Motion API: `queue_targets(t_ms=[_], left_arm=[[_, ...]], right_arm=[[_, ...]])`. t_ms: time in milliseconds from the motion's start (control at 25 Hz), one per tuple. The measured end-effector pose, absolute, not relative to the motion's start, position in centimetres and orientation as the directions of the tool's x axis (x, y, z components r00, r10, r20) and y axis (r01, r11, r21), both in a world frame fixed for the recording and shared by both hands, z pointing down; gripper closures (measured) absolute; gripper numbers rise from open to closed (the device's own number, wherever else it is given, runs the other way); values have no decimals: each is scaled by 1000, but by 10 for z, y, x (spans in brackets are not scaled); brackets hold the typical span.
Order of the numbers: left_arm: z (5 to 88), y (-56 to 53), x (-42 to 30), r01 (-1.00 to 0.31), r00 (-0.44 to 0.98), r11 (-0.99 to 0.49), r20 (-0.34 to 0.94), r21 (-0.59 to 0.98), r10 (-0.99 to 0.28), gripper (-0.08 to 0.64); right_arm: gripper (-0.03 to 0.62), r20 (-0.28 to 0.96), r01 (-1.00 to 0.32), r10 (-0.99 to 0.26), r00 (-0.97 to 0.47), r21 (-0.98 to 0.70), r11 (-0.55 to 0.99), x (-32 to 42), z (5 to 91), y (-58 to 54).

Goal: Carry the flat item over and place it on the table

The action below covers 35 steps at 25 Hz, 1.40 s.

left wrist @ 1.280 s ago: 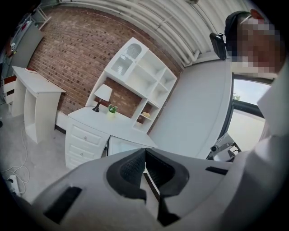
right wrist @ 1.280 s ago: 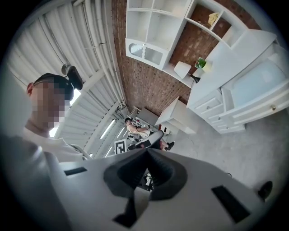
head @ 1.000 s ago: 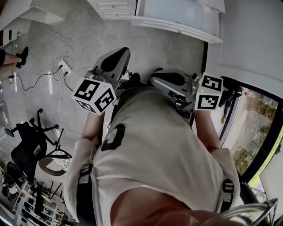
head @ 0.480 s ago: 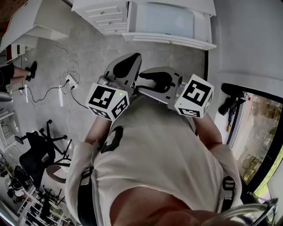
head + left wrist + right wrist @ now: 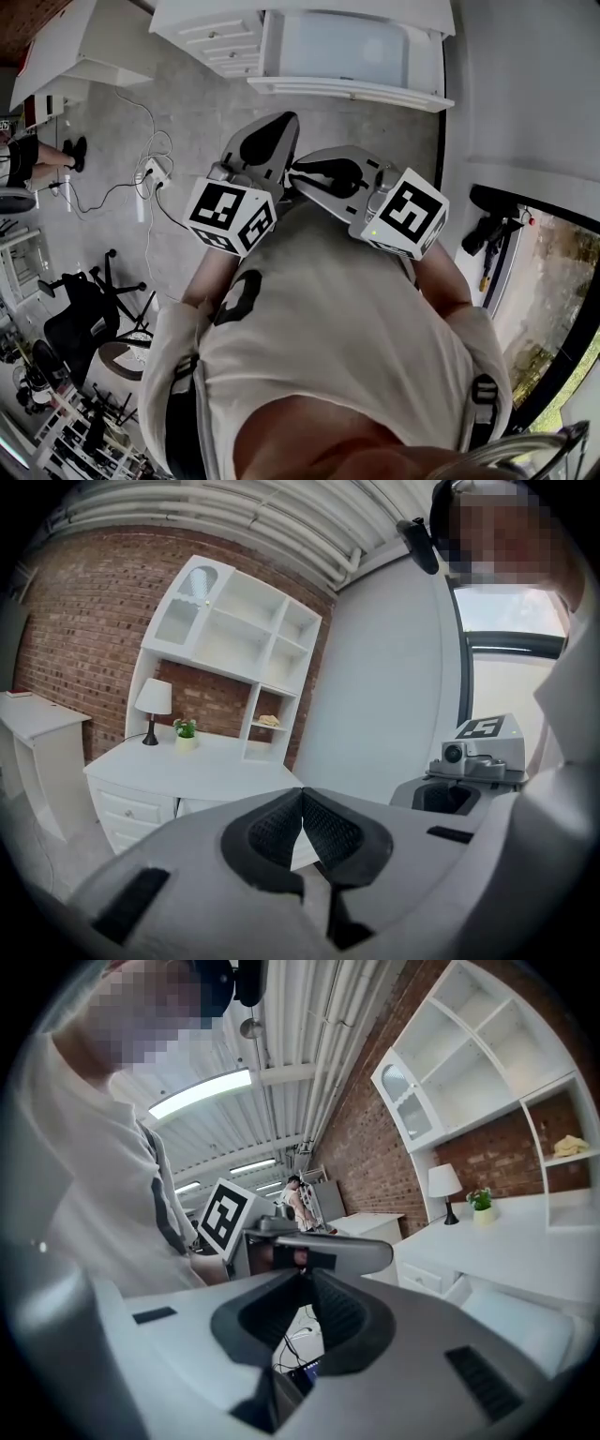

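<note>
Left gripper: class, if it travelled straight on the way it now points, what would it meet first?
The left gripper, shut and empty, would probably meet the white desk first, near its front edge. Nothing else shows in that line, though depth is unclear.

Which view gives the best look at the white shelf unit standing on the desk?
The left gripper view: the shelf unit stands whole against the brick wall. The right gripper view shows the unit tilted and cut by the frame's edge. The head view shows mostly the desk from above.
</note>
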<state>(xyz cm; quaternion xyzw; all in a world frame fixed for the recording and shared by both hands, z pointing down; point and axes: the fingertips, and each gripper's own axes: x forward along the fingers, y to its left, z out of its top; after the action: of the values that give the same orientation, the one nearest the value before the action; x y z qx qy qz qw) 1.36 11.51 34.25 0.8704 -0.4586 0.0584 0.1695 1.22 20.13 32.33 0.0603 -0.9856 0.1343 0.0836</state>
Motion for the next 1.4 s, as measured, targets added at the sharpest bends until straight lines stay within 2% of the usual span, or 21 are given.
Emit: queue_targets(t_ms=[200, 320, 400, 720, 1240, 1400], left_arm=[[337, 107, 34, -829, 557, -510, 253, 230, -791, 540], [336, 104, 46, -831, 555, -512, 259, 219, -790, 540], [335, 100, 52, -830, 557, -517, 265, 209, -787, 540], [335, 87, 59, -825, 564, -526, 272, 205, -779, 540], [347, 46, -6, -776, 615, -530, 222, 342, -757, 540], [355, 27, -44, -768, 606, -496, 208, 405, -768, 540]], right_arm=[[543, 162, -135, -95, -982, -253, 958, 34, 322, 194], [581, 170, -143, -100, -980, -263, 954, 45, 319, 192], [581, 167, -129, -85, -982, -271, 954, 49, 318, 192], [584, 82, -94, -70, -994, -329, 940, 61, 317, 178], [587, -54, 65, 45, -998, -483, 873, 6, 298, 149], [586, -9, 23, 22, -1000, -515, 857, -12, 304, 128]])
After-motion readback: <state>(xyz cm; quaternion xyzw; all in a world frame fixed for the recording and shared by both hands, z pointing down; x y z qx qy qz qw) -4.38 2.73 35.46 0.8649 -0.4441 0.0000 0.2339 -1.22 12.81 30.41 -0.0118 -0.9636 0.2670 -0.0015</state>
